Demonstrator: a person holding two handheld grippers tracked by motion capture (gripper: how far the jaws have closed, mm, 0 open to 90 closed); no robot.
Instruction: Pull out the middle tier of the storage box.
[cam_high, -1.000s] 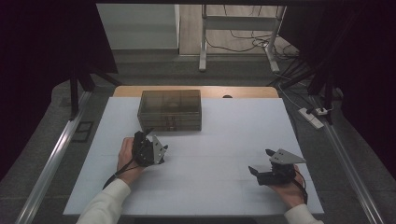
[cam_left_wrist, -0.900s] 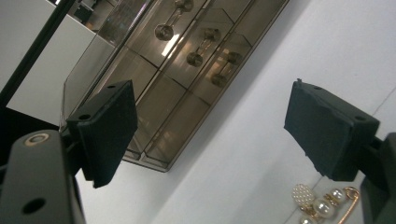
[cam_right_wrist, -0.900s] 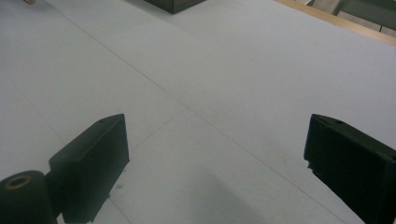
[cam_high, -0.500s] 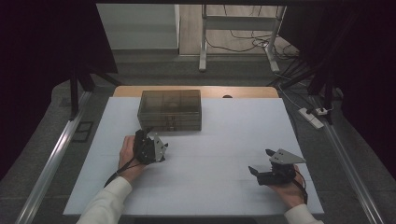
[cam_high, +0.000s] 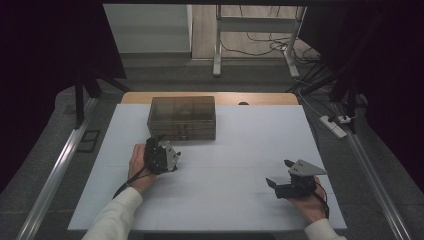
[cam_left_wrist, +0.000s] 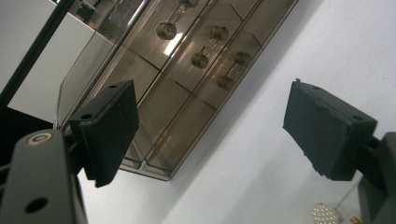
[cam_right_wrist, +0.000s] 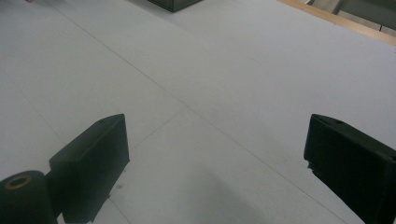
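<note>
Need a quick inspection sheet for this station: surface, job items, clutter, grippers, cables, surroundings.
Surface: white table top, bare in the middle.
Job's things: smoky translucent drawer box at the far side, drawers shut, knobs facing the person.
Clutter: nothing seen.
Grippers: left gripper just in front of the box, jaws open; right gripper near the right front, jaws open, nothing between them.
Cables: black cable trailing from left gripper.
Surroundings: power strip on floor, dark curtains.
</note>
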